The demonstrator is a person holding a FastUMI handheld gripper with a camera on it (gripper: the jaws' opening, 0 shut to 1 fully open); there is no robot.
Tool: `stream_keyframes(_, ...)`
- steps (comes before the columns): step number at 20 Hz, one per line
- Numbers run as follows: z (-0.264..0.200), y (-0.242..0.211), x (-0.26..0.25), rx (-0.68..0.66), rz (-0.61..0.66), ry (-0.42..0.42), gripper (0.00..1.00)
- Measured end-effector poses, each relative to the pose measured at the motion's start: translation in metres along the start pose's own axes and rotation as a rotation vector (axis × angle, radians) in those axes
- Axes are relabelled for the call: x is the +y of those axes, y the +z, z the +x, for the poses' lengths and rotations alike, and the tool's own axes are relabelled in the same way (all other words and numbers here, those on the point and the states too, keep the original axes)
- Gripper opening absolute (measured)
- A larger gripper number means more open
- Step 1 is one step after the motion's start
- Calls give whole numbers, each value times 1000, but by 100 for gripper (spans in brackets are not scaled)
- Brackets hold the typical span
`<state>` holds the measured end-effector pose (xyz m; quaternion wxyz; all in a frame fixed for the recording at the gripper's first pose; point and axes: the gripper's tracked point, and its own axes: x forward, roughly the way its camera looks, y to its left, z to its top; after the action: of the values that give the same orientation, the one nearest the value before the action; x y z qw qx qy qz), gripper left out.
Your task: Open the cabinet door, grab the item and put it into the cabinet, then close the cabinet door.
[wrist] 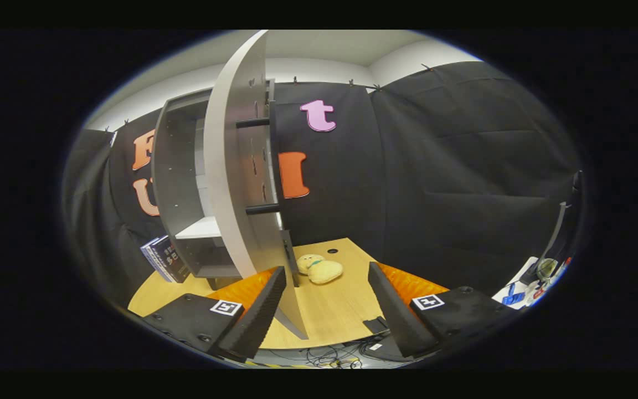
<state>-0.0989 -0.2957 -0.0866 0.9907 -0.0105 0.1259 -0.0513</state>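
On the wooden table point(346, 310), open cabinet point(186, 183), plush toy point(319, 269) beyond spread, empty fingers point(327, 310), black-draped booth.

cabinet point(180, 183): 1 | door point(236, 166): 1 | plush toy point(319, 269): 1 | books point(165, 259): 2

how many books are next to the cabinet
2, it seems: books leaning together on the table, left of the open cabinet; more may hide behind. Gripper open, empty.

Fisheye camera riding on the hand-held gripper point(327, 307), looking forward along its parted fingers, close to the open cabinet door point(241, 166), above the tabletop point(335, 310) edge
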Motion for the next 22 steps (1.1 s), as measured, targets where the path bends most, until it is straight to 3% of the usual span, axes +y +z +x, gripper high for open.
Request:
stream_keyframes(13,-8,-16,67,18,-18,100,96)
stream_keyframes(22,-7,-22,116,31,-40,100,95)
